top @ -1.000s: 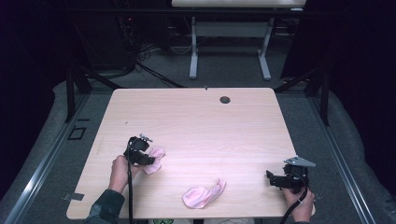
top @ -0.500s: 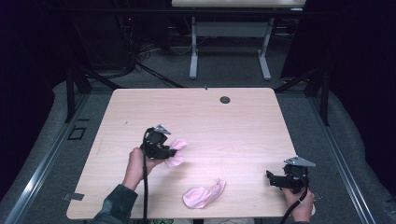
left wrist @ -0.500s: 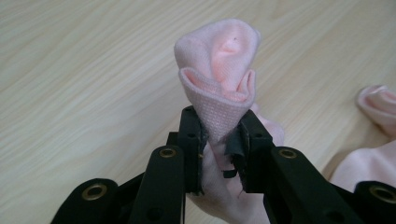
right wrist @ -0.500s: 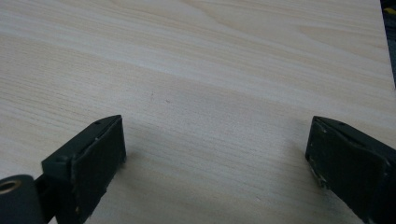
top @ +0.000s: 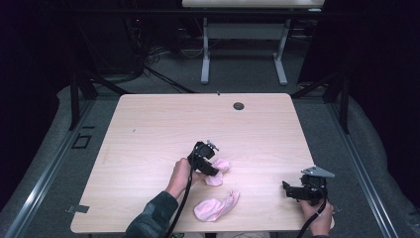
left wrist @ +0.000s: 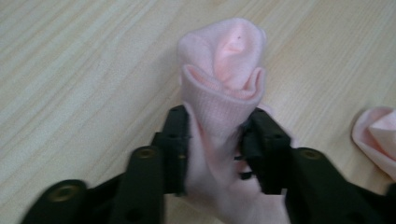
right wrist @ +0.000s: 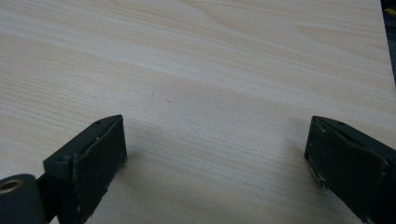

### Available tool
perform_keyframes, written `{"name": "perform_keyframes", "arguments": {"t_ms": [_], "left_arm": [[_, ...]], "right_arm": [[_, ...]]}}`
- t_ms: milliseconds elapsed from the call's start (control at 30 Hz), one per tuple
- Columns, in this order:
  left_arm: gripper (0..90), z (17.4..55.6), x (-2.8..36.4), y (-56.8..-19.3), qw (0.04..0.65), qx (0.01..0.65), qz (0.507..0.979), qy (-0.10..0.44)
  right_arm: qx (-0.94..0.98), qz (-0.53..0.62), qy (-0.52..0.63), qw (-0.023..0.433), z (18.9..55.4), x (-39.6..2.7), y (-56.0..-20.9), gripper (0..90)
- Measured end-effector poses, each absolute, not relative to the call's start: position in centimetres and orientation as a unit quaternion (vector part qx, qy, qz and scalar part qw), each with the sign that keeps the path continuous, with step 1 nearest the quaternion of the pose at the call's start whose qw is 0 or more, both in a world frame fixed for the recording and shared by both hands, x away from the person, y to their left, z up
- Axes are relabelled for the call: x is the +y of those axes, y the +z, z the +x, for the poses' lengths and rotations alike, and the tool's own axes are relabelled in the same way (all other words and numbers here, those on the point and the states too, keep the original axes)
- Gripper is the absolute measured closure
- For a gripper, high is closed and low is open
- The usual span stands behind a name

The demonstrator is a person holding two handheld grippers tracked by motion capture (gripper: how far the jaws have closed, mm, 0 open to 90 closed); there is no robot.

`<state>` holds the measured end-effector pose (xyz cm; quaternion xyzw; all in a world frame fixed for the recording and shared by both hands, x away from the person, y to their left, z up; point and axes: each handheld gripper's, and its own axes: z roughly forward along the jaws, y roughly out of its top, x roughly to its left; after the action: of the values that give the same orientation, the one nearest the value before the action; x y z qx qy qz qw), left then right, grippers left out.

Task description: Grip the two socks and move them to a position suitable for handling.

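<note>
My left gripper (top: 212,168) is shut on a rolled pink sock (top: 218,171), near the middle of the table's front half. In the left gripper view the pink sock (left wrist: 224,88) bulges up between the two black jaws of the left gripper (left wrist: 217,140), its folded cuff facing the camera. A second pink sock (top: 214,207) lies flat by the front edge, and its corner (left wrist: 376,135) shows at the right of the left gripper view. My right gripper (top: 288,190) rests low at the front right, open, with bare wood between the jaws of the right gripper (right wrist: 215,154).
The light wooden table (top: 148,129) has a round dark grommet (top: 238,105) near its far edge. Beyond it stands another table's metal legs (top: 204,54) on grey floor. Dark rails run along the left and right sides.
My left gripper has carried the rolled sock rightward across the table, from the front left toward the middle. The right gripper and the flat sock have stayed put.
</note>
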<state>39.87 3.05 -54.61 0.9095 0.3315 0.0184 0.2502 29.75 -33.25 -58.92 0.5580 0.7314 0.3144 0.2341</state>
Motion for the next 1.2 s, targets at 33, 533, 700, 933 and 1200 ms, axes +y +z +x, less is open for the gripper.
{"name": "perform_keyframes", "arguments": {"t_ms": [33,533,700,933,1200], "left_arm": [[46.0,39.8,3.2,-54.5,0.255,0.332,0.908,0.020],[10.5,35.1,10.2,-51.7,0.275,0.370,0.885,0.067],[4.1,33.2,11.6,-52.3,0.279,0.380,0.879,0.068],[0.1,30.6,10.9,-53.8,0.287,0.377,0.879,0.057],[29.1,28.4,9.0,-54.4,0.301,0.340,0.889,0.057]], "right_arm": [[0.731,0.558,0.315,0.234,29.7,-33.2,-58.9,5.0],[0.748,0.538,0.346,0.179,29.7,-33.0,-58.5,0.0],[0.756,0.520,0.373,0.138,28.5,-30.7,-57.1,0.0],[0.792,0.468,0.383,0.091,27.5,-25.0,-54.5,3.0],[0.827,0.412,0.382,0.028,27.1,-19.8,-53.5,17.1]]}}
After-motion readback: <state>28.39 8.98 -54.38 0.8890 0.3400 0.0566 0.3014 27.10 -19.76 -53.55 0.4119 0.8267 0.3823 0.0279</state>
